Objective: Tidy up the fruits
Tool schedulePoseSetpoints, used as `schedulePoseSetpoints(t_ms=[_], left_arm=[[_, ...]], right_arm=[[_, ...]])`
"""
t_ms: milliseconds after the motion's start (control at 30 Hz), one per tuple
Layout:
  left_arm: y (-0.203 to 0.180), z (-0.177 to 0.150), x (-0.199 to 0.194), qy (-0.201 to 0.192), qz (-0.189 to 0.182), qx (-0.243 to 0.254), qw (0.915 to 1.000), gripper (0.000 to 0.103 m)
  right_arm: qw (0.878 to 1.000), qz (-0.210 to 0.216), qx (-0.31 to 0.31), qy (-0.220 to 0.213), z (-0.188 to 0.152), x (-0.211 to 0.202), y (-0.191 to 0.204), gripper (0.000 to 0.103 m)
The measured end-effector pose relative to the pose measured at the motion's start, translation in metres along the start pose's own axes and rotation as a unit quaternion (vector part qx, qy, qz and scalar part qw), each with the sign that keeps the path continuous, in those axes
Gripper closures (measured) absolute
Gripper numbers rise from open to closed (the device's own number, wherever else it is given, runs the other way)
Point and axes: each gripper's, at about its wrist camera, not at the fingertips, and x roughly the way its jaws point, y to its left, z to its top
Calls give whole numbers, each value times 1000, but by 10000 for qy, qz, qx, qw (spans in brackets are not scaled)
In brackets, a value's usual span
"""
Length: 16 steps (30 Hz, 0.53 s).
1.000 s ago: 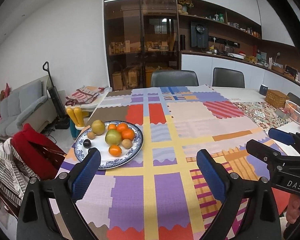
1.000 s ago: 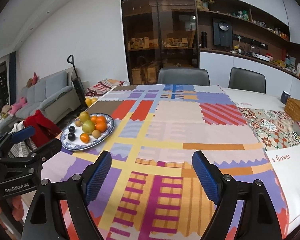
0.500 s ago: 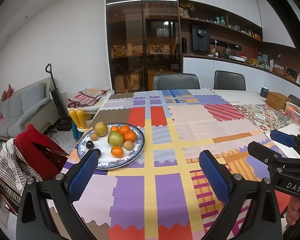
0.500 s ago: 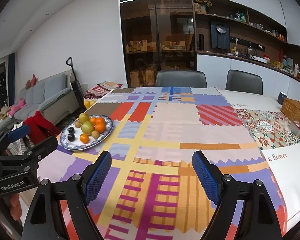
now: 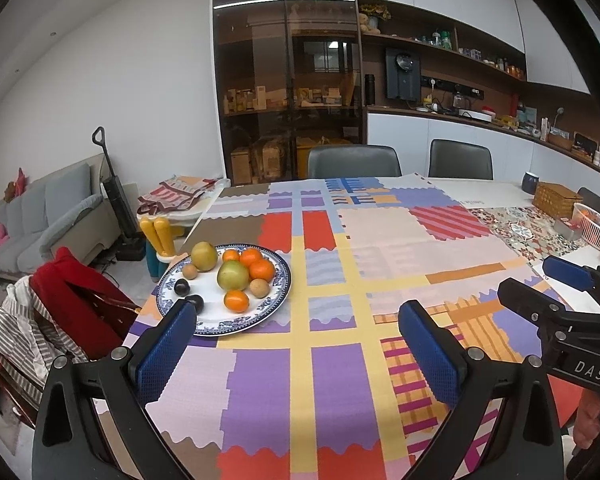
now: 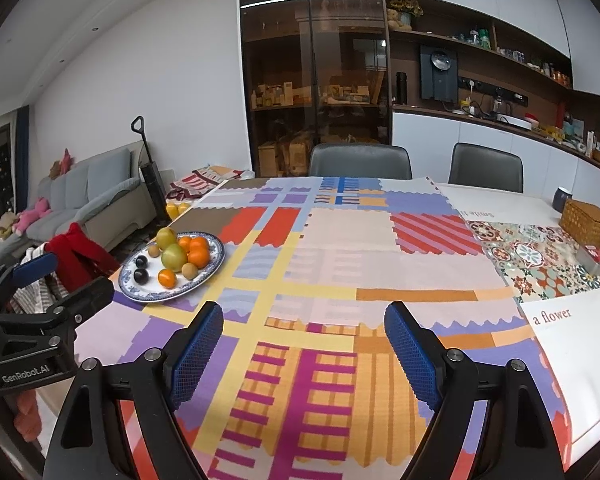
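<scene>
Sitting on a blue-rimmed plate (image 5: 278,280) at the left edge of the table (image 5: 380,248), over a patchwork cloth (image 5: 328,380): four oranges (image 5: 236,301), two green-yellow pears (image 5: 233,275), two dark plums (image 5: 182,288), and three small brown fruits (image 5: 259,288), possibly kiwis or longans, too small to tell. Some touching at the middle of the plate, the plums lying apart toward its near-left rim.

Hanging above the cloth with jaws wide apart and nothing between them: the left gripper (image 5: 296,336), its left pad just in front of the plate's near rim. Hovering likewise over the cloth, well apart from the plate, jaws apart and empty: the right gripper (image 6: 304,340).

Probably handling light and firm: oranges, round, dimpled skin giving decent grip, best taken across the widest girth. Pears likely heavier, smooth and a little waxy, tapering upward, so gripping at the belly, not the neck. Plums looking glossy and soft, prone to slipping and bruising, calling for a gentle squeeze. Brown ones small, rough-skinned, liable to rolling away if nudged.

Plate appearing glazed ceramic, hard and slick, letting round fruit roll. Cloth woven, matte, flat. Pads showing a blue cross-hatched rubbery face.
</scene>
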Motion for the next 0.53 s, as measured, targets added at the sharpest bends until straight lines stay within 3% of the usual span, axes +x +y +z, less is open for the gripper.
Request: schedulePoseSetpoints(t_ms=[533], left_arm=[[-1,1,-3,-89,32,7,10000,0]], right_arm=[[10000,12,20,34,-1,-1,-1,20]])
